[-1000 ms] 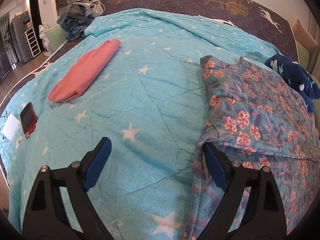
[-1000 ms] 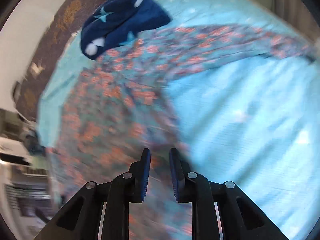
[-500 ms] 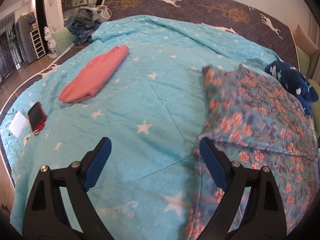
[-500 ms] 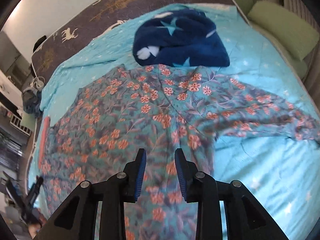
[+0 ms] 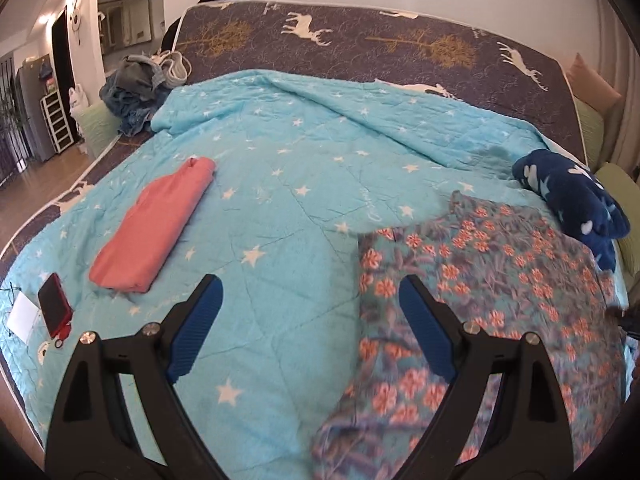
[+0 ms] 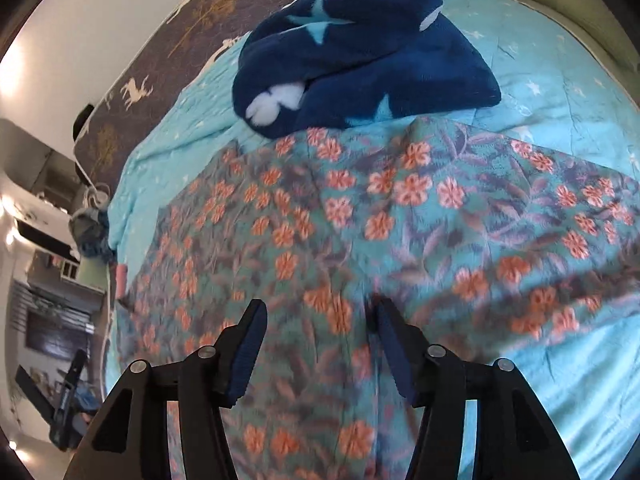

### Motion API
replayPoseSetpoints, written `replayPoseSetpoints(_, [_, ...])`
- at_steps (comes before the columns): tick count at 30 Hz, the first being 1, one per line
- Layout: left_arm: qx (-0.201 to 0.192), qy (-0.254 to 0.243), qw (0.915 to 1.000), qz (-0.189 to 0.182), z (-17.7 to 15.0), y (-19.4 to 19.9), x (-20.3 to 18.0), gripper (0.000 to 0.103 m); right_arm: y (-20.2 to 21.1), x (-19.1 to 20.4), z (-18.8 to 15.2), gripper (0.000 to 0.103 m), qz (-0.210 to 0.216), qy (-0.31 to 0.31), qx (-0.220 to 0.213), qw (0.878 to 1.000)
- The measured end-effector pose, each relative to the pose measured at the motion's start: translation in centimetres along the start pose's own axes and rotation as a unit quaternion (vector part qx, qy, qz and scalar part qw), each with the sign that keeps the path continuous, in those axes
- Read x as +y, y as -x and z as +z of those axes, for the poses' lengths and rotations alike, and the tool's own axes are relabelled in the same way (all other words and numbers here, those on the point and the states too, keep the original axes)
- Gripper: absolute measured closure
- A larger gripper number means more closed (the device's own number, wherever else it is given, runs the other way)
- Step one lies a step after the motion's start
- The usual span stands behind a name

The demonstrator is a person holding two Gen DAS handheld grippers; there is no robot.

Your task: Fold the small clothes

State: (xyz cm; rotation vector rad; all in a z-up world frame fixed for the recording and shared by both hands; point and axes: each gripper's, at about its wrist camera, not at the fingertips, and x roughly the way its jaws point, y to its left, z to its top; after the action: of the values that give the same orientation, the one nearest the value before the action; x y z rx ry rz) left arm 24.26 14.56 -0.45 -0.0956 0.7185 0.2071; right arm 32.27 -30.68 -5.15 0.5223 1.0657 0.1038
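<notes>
A floral teal garment with orange flowers [image 5: 492, 280] lies spread on the turquoise star quilt [image 5: 288, 184], at the right in the left wrist view; it fills the right wrist view [image 6: 360, 232]. My left gripper [image 5: 310, 308] is open and empty, above the garment's left edge. My right gripper [image 6: 318, 332] is open and empty, just above the middle of the garment. A folded coral garment [image 5: 156, 224] lies on the quilt at the left.
A dark blue fleece with light stars [image 5: 572, 200] sits just beyond the floral garment, also in the right wrist view [image 6: 360, 48]. A red phone [image 5: 54, 306] and a white card [image 5: 22, 316] lie near the bed's left edge. A heap of clothes [image 5: 136, 84] sits at the far left corner.
My right gripper has opened and let go of the floral garment, which now lies spread flat. My left gripper has lifted and drawn back a little, still open.
</notes>
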Motion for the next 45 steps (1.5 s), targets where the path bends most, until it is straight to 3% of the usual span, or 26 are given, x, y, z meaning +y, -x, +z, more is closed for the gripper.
replayPoseSetpoints(1, [0.003, 0.003, 1.0000, 0.000, 0.1, -0.4, 0.0, 0.013, 0.2, 0.3, 0.0, 0.098, -0.012, 0.013, -0.005, 1.000])
replayPoseSetpoints(5, [0.014, 0.000, 0.9998, 0.015, 0.3, -2.0, -0.1, 0.013, 2.8, 0.7, -0.6, 0.099, 0.013, 0.024, -0.053, 0.998])
replayPoseSetpoints(8, [0.031, -0.008, 0.9991, 0.026, 0.0, -3.5, -0.5, 0.013, 3.5, 0.1, -0.5, 0.098, -0.020, 0.030, -0.064, 0.997])
replayPoseSetpoints(11, [0.065, -0.006, 0.9978, 0.008, -0.3, -5.1, -0.8, 0.013, 2.3, -0.6, -0.6, 0.091, -0.060, 0.040, -0.045, 0.996])
replayPoseSetpoints(17, [0.087, -0.034, 0.9956, 0.003, -1.2, -6.5, -2.0, 0.014, 3.1, -0.9, -1.4, 0.068, -0.053, 0.034, -0.058, 0.996])
replayPoseSetpoints(18, [0.084, -0.053, 0.9949, 0.017, -1.4, -6.6, -2.3, 0.024, 3.4, -0.9, -1.5, 0.067, -0.052, 0.034, -0.060, 0.996])
replayPoseSetpoints(19, [0.073, -0.082, 0.9925, 0.054, -1.5, -6.7, -2.6, 0.033, 3.8, -0.7, -1.5, 0.066, -0.052, 0.035, -0.063, 0.996])
replayPoseSetpoints(20, [0.065, -0.103, 0.9884, 0.091, -1.7, -6.9, -2.7, 0.055, 4.0, -0.5, -1.6, 0.065, -0.052, 0.037, -0.065, 0.996])
replayPoseSetpoints(21, [0.060, -0.119, 0.9828, 0.127, -1.8, -7.1, -2.5, 0.068, 4.4, -0.4, -1.7, 0.064, -0.053, 0.039, -0.068, 0.996])
replayPoseSetpoints(22, [0.063, -0.115, 0.9820, 0.135, -1.8, -7.3, -1.9, 0.070, 4.8, -0.2, -1.8, 0.064, -0.053, 0.042, -0.072, 0.995])
replayPoseSetpoints(24, [0.086, -0.062, 0.9893, 0.100, -1.5, -7.1, 0.3, 0.070, 5.4, 0.1, -2.0, 0.063, -0.051, 0.048, -0.078, 0.994])
replayPoseSetpoints(26, [0.101, 0.005, 0.9948, 0.013, -1.3, -6.2, 2.2, 0.067, 6.0, 0.5, -2.4, 0.062, -0.050, 0.058, -0.083, 0.994])
replayPoseSetpoints(28, [0.113, 0.042, 0.9905, -0.066, -1.2, -4.9, 2.9, 0.055, 6.2, 1.0, -2.7, 0.061, -0.051, 0.070, -0.084, 0.993])
replayPoseSetpoints(30, [0.102, 0.036, 0.9888, -0.103, -1.6, -2.8, 2.6, 0.042, 6.1, 1.6, -3.0, 0.060, -0.049, 0.078, -0.081, 0.992])
replayPoseSetpoints(33, [0.082, -0.015, 0.9895, -0.118, -3.0, -0.2, 1.3, 0.042, 5.6, 3.7, -3.7, 0.060, -0.036, 0.113, -0.072, 0.990])
replayPoseSetpoints(36, [0.089, -0.054, 0.9865, -0.126, -4.3, 0.8, 0.4, 0.042, 4.3, 6.8, -3.6, 0.059, -0.031, 0.157, -0.057, 0.985])
replayPoseSetpoints(40, [0.091, -0.087, 0.9829, -0.135, -5.6, 1.0, -0.3, 0.042, 0.5, 14.4, -2.5, 0.059, -0.008, 0.240, -0.012, 0.971])
replayPoseSetpoints(43, [0.092, -0.094, 0.9811, -0.141, -6.3, 0.9, -0.1, 0.042, -2.9, 20.6, -2.2, 0.051, 0.032, 0.287, 0.034, 0.957])
replayPoseSetpoints(45, [0.094, -0.091, 0.9798, -0.152, -6.7, 0.9, 0.2, 0.042, -5.0, 23.8, -2.2, 0.040, 0.064, 0.306, 0.066, 0.948])
